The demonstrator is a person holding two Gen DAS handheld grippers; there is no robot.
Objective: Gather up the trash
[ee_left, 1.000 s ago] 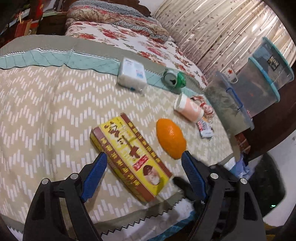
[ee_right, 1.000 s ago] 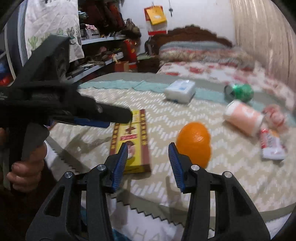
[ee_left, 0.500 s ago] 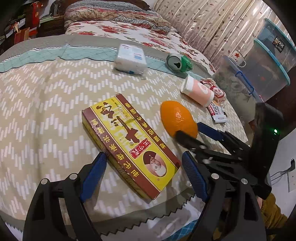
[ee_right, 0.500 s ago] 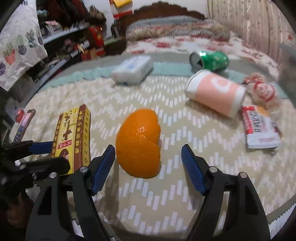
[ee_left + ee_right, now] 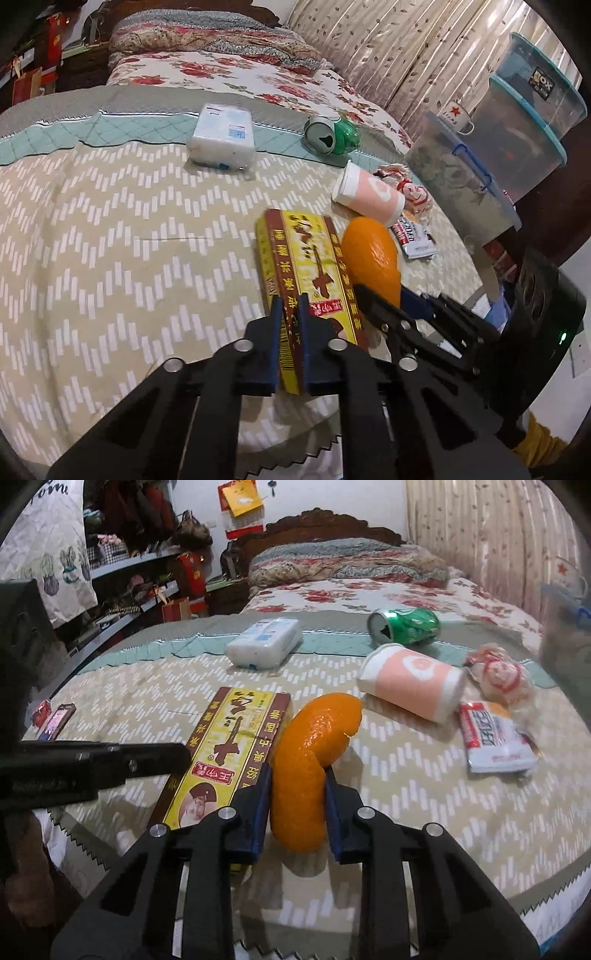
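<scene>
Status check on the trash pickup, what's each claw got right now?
Left claw shut on yellow box edge. Right claw shut on orange peel. Box and peel touching. Pink cup, green can, wrappers lie loose on table.

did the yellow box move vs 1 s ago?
Yes. In the left wrist view the yellow box now stands on edge, pinched in the left claw, pressed against the orange peel and nearer the pink paper cup; earlier it lay flat.

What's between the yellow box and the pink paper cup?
The orange peel, pinched by the right gripper, lies between the yellow box and the pink paper cup; clearest in the right wrist view.
</scene>
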